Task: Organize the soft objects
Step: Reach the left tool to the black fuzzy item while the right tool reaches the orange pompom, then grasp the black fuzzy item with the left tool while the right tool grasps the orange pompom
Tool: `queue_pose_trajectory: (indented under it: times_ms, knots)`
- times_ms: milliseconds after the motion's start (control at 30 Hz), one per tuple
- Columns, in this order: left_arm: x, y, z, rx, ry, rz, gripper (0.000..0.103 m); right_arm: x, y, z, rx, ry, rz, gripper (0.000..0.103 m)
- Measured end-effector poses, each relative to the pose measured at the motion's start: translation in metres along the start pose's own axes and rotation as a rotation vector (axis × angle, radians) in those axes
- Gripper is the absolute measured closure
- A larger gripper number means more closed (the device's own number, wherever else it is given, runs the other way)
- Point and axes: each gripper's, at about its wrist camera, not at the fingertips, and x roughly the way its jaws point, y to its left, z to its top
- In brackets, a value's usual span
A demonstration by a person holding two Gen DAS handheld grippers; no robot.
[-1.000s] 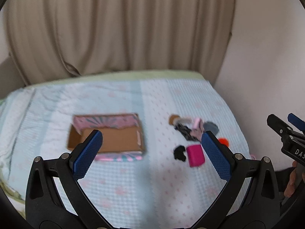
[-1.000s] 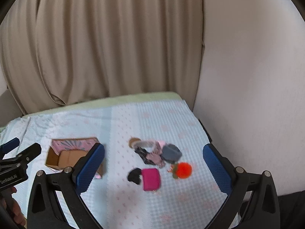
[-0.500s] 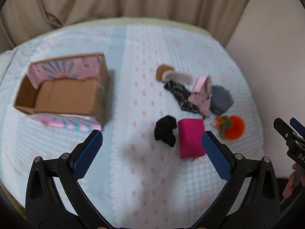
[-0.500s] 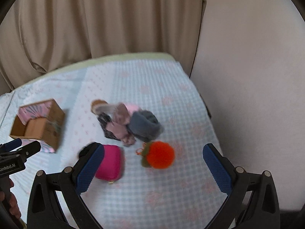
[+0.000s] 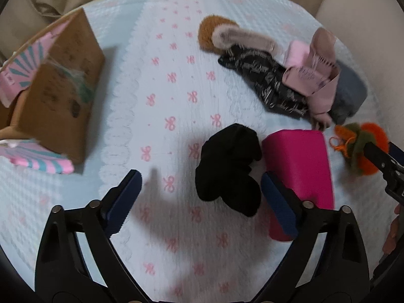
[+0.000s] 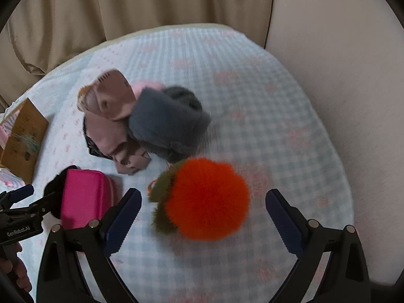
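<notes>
Compared w/ the frame one sec ago, both views are showing the bed [image 5: 176, 80] much nearer, and the curtain [image 6: 126, 5] is filling less of the picture. The soft things, small before, are looking big now. The jaws of the left gripper [image 5: 200, 189] and the right gripper [image 6: 203, 203] have just been closing a little, but both pairs are standing wide apart, w/ nothing clamped.

Left view: the black cloth [image 5: 229, 169] is lying between the fingers on the bed, not pressed; the pink pouch [image 5: 298, 166] is touching it, partly behind the right finger. The box [image 5: 58, 88] is standing well apart at the left, open. Only this view is showing the brown fur piece [image 5: 212, 32] and the patterned dark cloth [image 5: 265, 78] clearly.

Right view: the orange pompom [image 6: 207, 199] is sitting between the fingers, not touched. Behind it, the grey cloth [image 6: 169, 121] is lying against the mauve cloth [image 6: 111, 106]. Only here the wall [image 6: 341, 63] is seen broadly, and a hand [image 6: 17, 272] holding the left gripper at the left edge
</notes>
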Motion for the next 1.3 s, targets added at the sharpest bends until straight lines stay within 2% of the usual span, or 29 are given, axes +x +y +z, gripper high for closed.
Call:
queue_pose_trajectory:
  times_ms: [100,300,367,467,633,867,1033,1300]
  knots:
    - [0.012,0.0,0.002,0.007,0.01,-0.008,0.019,0.016,0.0,0.0,-0.004,0.013,0.004,0.012]
    - [0.025,-0.004,0.009,0.042,0.016,-0.03,0.043,0.034,0.0,0.002,-0.004,0.025,0.016,0.026]
    - [0.026,-0.008,0.011,0.059,0.016,-0.036,0.063,0.039,0.001,0.003,-0.009,0.035,0.03,0.036]
    - [0.025,-0.01,0.016,0.081,0.02,-0.059,0.08,0.039,0.004,0.003,-0.013,0.041,0.038,0.049]
    - [0.02,-0.01,0.02,0.083,0.016,-0.07,0.086,0.038,0.004,0.005,0.008,0.041,0.043,0.058]
    - [-0.012,-0.01,0.024,0.056,-0.027,-0.079,0.086,0.008,0.004,0.007,0.011,0.005,0.035,0.059]
    - [-0.061,-0.01,0.027,0.042,-0.08,-0.083,0.086,-0.029,0.003,0.015,0.017,-0.036,0.026,0.059]
    - [-0.168,-0.001,0.037,-0.015,-0.174,-0.09,0.086,-0.128,0.02,0.036,-0.03,-0.119,0.021,0.059]
